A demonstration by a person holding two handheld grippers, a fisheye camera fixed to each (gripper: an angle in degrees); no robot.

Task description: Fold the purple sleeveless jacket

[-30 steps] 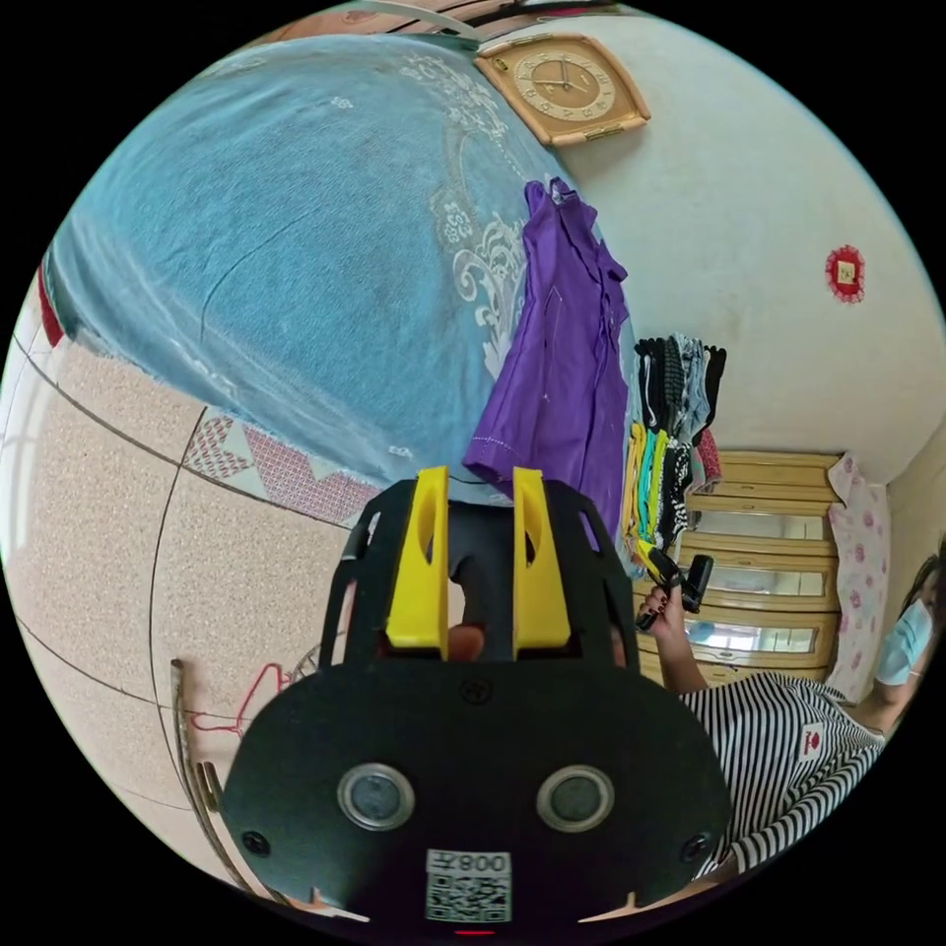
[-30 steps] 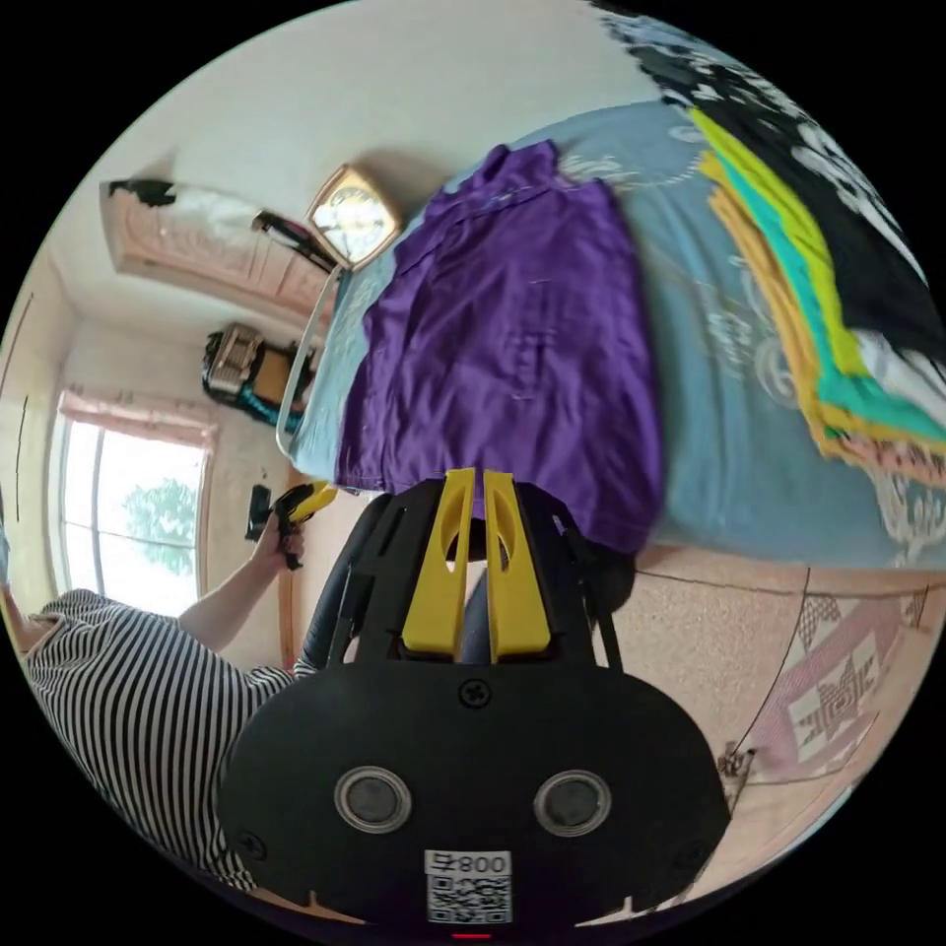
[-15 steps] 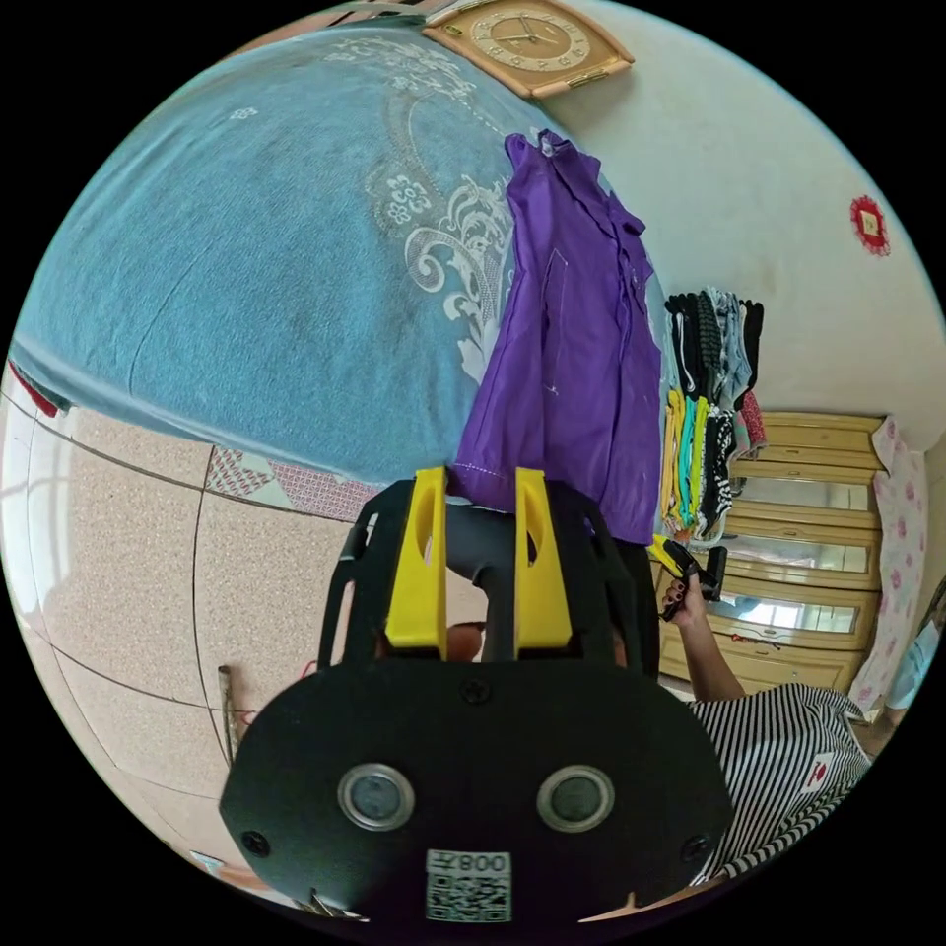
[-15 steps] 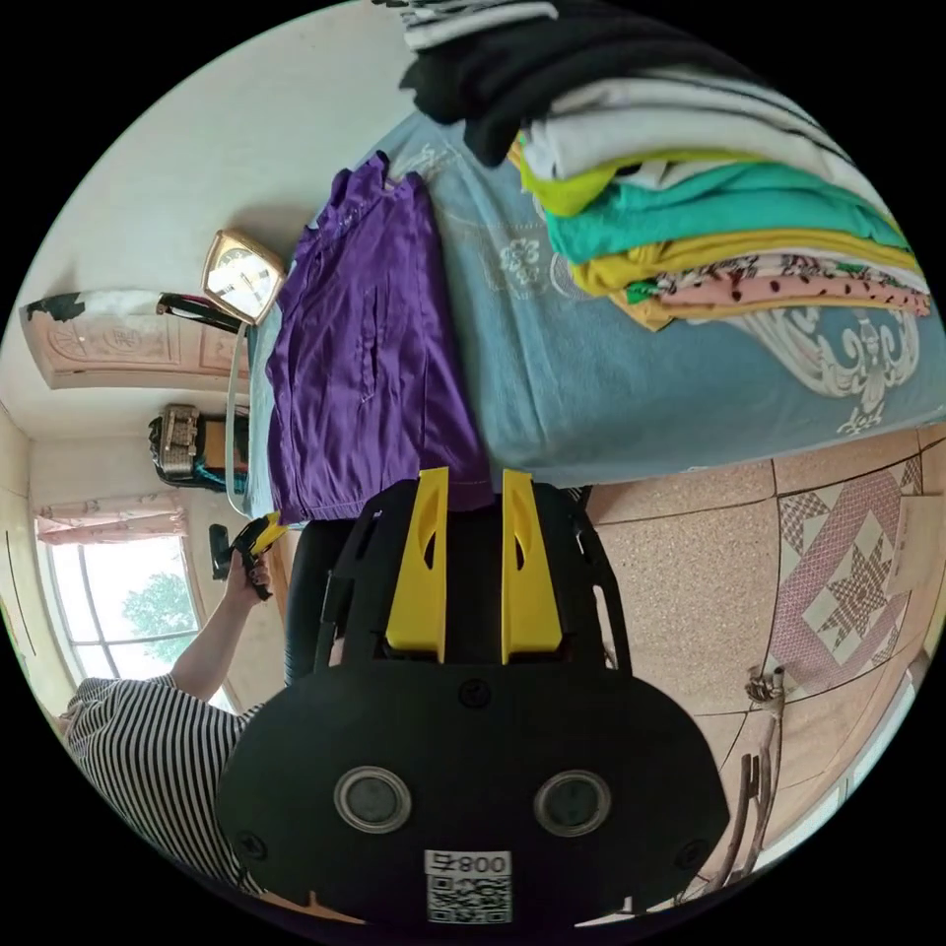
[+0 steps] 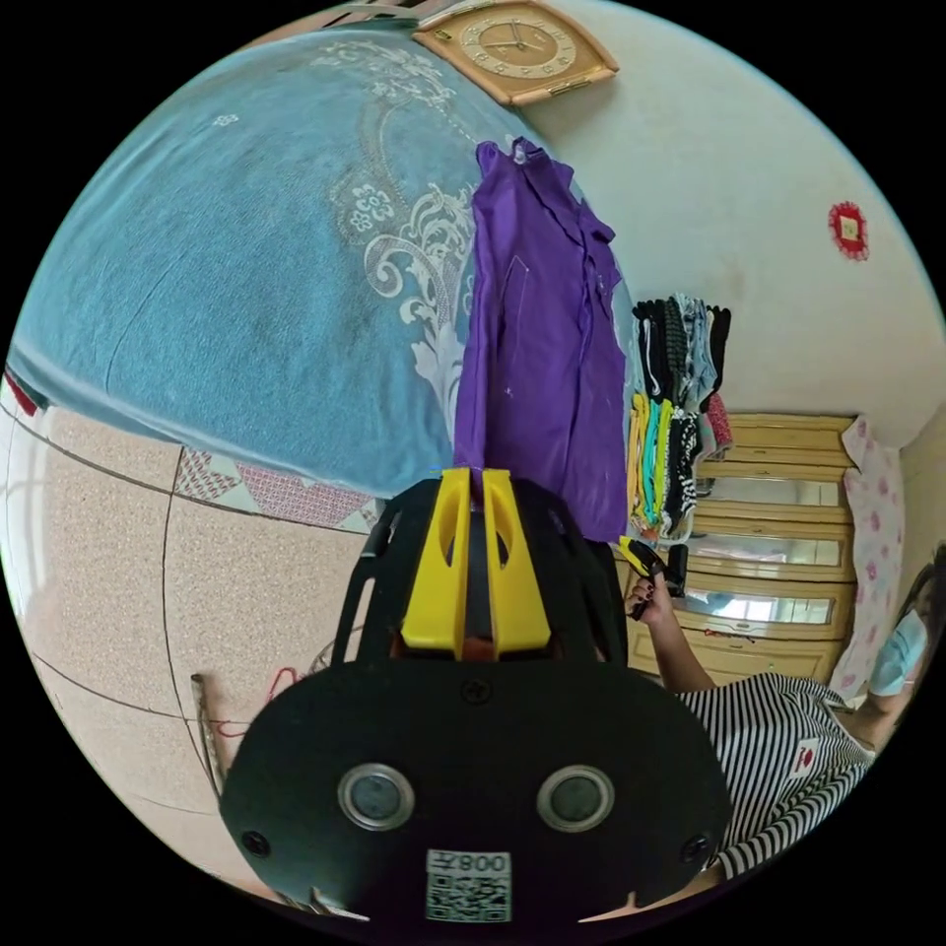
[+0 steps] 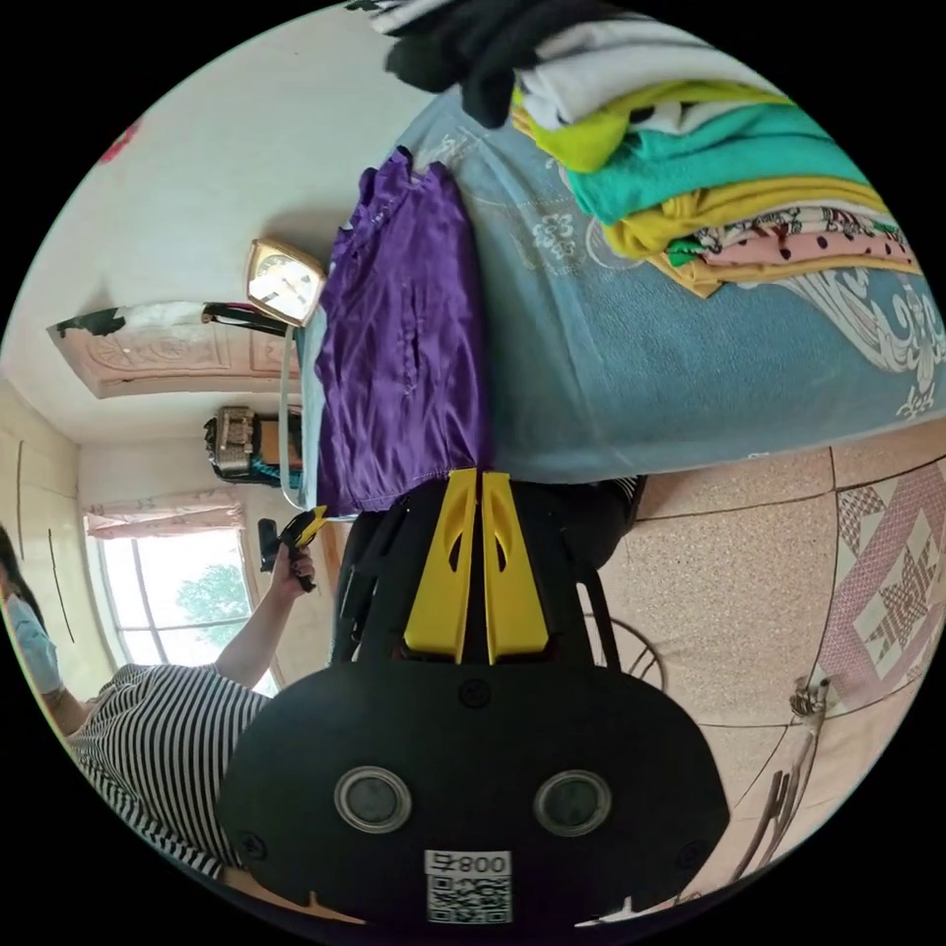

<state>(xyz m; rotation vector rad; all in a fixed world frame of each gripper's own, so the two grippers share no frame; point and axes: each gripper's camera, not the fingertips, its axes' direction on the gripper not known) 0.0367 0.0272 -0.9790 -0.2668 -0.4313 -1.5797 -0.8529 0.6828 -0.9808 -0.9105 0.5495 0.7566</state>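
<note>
Left gripper [image 5: 472, 475]: yellow jaws nearly closed, narrow slit between tips. Right gripper [image 6: 479, 476]: jaws likewise drawn almost together. Whether either pinches anything at the tips: unclear. Each view shows the opposite hand [image 5: 652, 593] raised on an extended forearm, gripping its handle.

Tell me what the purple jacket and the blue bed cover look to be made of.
Purple jacket: a thin woven fabric with a slight sheen, likely synthetic or a cotton blend; it lies flat with fine creases. Blue bed cover: apparently a terry, towel-like cloth, matte and nubby, with a pale woven floral pattern.
</note>
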